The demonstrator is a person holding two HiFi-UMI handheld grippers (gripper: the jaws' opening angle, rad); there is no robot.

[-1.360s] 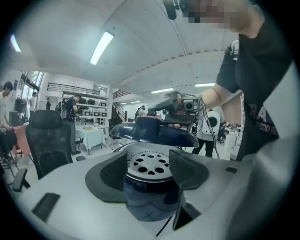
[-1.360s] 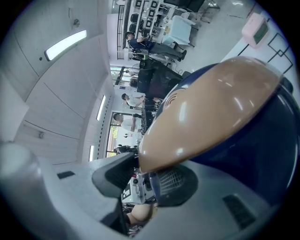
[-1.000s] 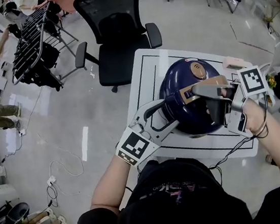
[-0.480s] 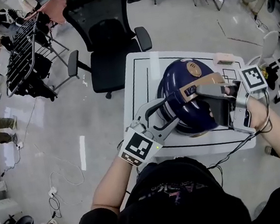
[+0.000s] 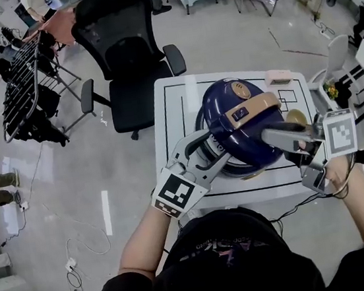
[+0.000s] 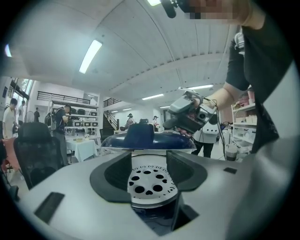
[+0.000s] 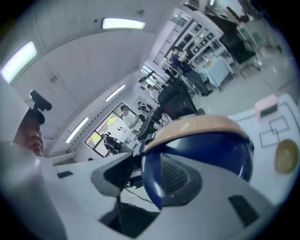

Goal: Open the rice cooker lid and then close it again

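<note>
While the dark blue rice cooker (image 5: 233,167) stands in the middle of the white tabletop (image 5: 170,103), its lid (image 5: 236,127) is tipped up off the body, domed side toward the person and tan band (image 5: 252,109) across the top. From the right, the right gripper (image 5: 279,136) reaches the lid's edge. Its own view shows the blue rim standing between the released fingers, lying against one pad, with a dark gap to the other, so the pair is not clamped on it. From the near left, the left gripper (image 5: 212,151) reaches the cooker's side just under the raised lid. Its fingers are spread and have just been closing a little; between them shows a round perforated plate (image 6: 149,180), with the blue lid above it, and neither pad visibly presses on anything. A small pink item (image 5: 278,77) lies at the tabletop's far right corner, and a black office chair (image 5: 127,55) stands on the floor just beyond the tabletop.
</note>
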